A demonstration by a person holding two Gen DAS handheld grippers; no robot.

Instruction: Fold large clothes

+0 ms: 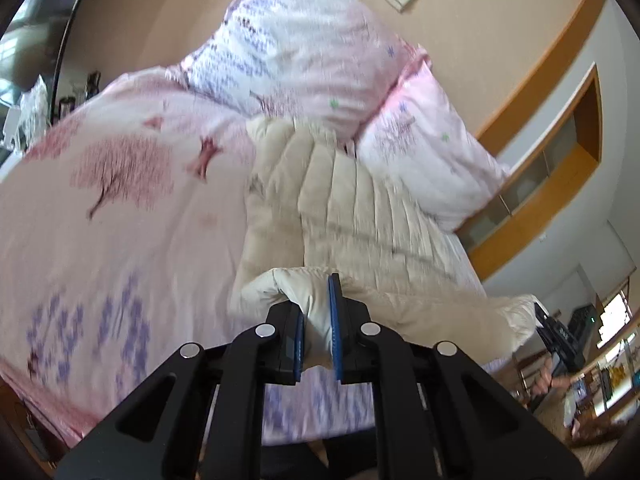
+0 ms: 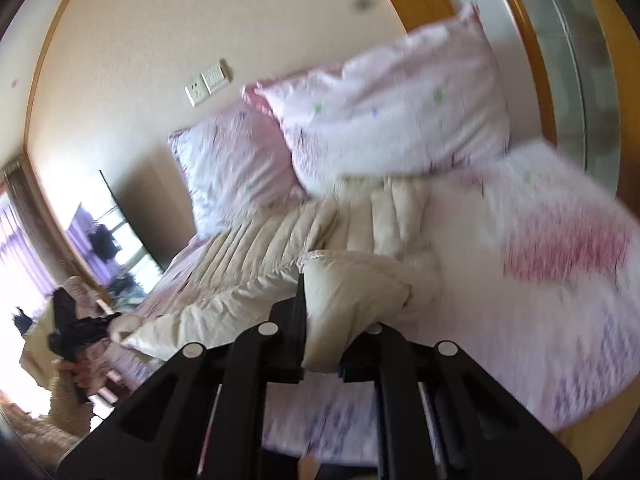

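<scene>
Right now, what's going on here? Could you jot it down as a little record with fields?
Place: bed with pink floral cover
Garment: cream quilted jacket, spread toward the pillows
Left gripper: shut on the jacket's near edge
Right gripper: shut on another part of that edge
Fold: not yet made

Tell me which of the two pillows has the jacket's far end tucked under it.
The right pillow, nearest the wooden frame; the cream jacket meets its lower edge.
</scene>
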